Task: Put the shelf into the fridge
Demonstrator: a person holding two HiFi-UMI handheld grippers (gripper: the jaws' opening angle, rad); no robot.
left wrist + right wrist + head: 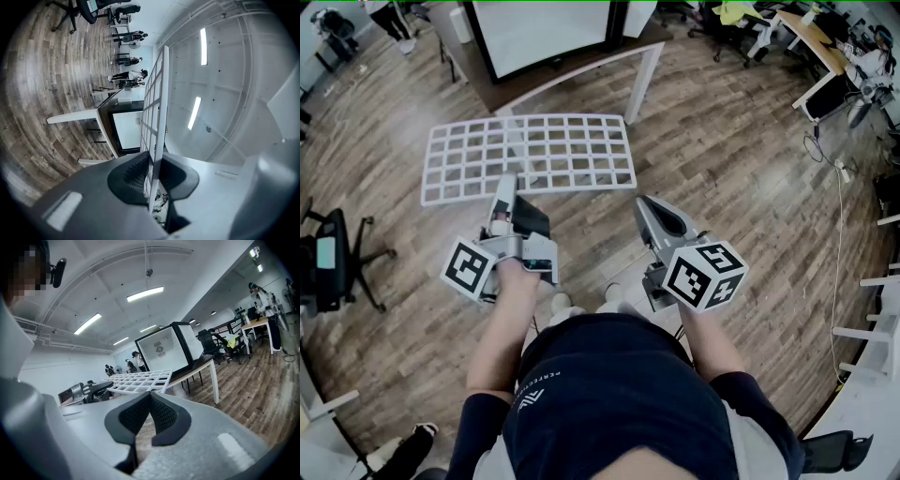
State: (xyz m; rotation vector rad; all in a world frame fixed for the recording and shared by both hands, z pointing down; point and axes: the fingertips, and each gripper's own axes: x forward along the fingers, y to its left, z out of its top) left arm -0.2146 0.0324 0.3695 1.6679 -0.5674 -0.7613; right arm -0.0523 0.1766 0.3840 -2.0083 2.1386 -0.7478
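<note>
The white wire grid shelf (pixel 530 155) hangs level above the wooden floor. My left gripper (pixel 504 185) is shut on its near edge, left of the middle. In the left gripper view the shelf (pixel 159 103) runs edge-on out of the pads, with the left gripper (pixel 154 171) clamped on its rim. My right gripper (pixel 645 204) is shut and holds nothing, just right of the shelf's near right corner. From the right gripper (pixel 150 399) the shelf (pixel 140 379) shows flat. Beyond it, the fridge (pixel 544 33), a white box with a dark frame, stands on a table (pixel 642 80).
A black office chair (pixel 333 262) stands at the left. Cables (pixel 839 216) trail over the floor at the right. Desks and chairs (pixel 806 37) fill the far right corner. People (pixel 129 75) stand far across the room.
</note>
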